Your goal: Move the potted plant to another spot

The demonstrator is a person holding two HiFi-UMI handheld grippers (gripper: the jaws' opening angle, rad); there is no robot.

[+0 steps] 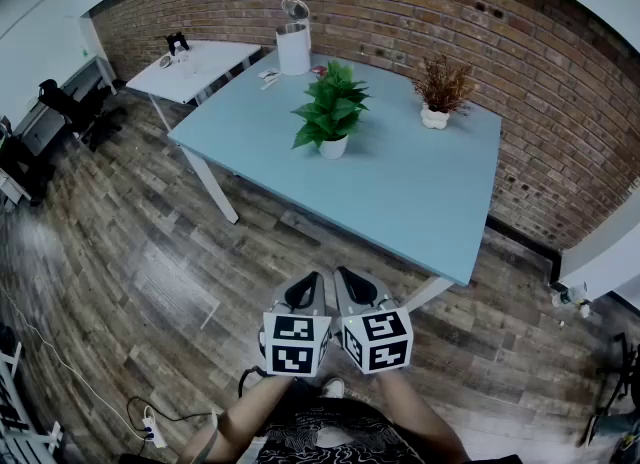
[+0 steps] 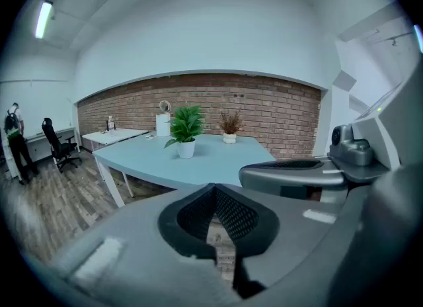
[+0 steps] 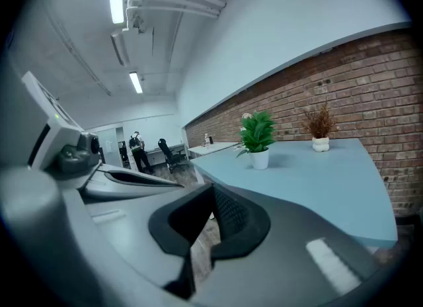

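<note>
The green potted plant point(image 1: 332, 112) stands upright in a white pot near the middle of the light-blue table point(image 1: 420, 202). It also shows far ahead in the left gripper view point(image 2: 186, 130) and the right gripper view point(image 3: 258, 137). My left gripper point(image 1: 312, 282) and right gripper point(image 1: 346, 278) hover side by side over the floor in front of the table's near edge, well short of the plant. The left gripper point(image 2: 215, 190) has its jaws shut with nothing between them. So does the right gripper point(image 3: 213, 190).
A dried plant point(image 1: 438, 92) in a small white pot sits at the table's far right by the brick wall. A white cylinder point(image 1: 293, 47) stands at the far edge. A white side table point(image 1: 195, 62) lies beyond to the left. A person point(image 2: 13, 140) stands far off.
</note>
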